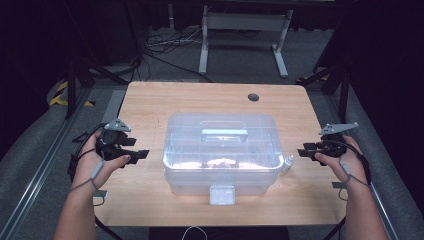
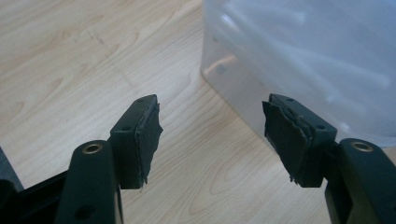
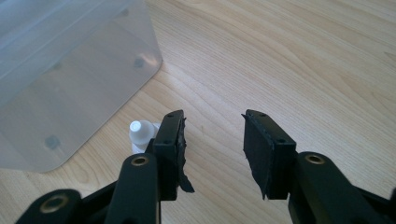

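Note:
A clear plastic storage box [image 1: 221,150] with a lid, a pale carry handle [image 1: 224,133] and a front latch [image 1: 222,194] stands in the middle of the wooden table [image 1: 150,105]. My left gripper [image 1: 142,154] hovers left of the box, held in a hand, jaws open with nothing between them; the left gripper view has the box's corner [image 2: 299,56] just beyond its tips [image 2: 212,135]. My right gripper [image 1: 303,151] stands right of the box, open and empty. A small white bottle [image 1: 288,163] stands beside the box, just left of the right gripper's jaw [image 3: 141,134].
A round cable hole [image 1: 253,97] sits near the table's far edge. A small grey block [image 1: 100,194] lies at the table's left front edge. Beyond the table stand a white frame [image 1: 243,30] and cables on the floor. Bare wood surrounds the box.

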Tool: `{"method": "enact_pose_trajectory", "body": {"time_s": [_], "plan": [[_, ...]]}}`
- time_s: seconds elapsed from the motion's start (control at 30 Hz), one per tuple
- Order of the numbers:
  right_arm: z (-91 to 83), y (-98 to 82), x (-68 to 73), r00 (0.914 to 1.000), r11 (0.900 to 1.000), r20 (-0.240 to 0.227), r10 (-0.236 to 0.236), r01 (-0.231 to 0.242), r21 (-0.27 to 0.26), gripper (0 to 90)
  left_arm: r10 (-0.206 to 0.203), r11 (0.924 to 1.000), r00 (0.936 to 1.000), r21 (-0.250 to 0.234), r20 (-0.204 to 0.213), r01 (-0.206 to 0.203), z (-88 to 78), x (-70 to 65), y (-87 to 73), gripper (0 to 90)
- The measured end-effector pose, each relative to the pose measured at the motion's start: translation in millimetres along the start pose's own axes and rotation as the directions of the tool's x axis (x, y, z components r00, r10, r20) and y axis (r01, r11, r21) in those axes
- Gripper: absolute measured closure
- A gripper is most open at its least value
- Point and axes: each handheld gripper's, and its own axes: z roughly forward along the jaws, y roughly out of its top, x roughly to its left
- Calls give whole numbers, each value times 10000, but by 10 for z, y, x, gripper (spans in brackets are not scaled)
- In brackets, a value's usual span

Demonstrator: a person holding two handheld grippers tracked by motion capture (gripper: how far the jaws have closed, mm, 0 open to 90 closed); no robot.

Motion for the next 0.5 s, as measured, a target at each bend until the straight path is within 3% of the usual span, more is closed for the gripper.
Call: {"method": "enact_pose_trajectory", "body": {"time_s": [0.07,0.23,0.5], "plan": [[4,-5,1,10000,10000,2,9,-9,3,588,294,9995,9995,-143,119,-292,-44,-46,72,366],[13,-22,16,9999,9999,-29,124,-124,-9,580,592,9972,9959,-500,680,-559,-141,-111,221,375],[-12,-45,21,9997,9997,-115,228,-229,-54,571,925,9934,9919,-766,868,-859,-233,-168,395,372]]}}
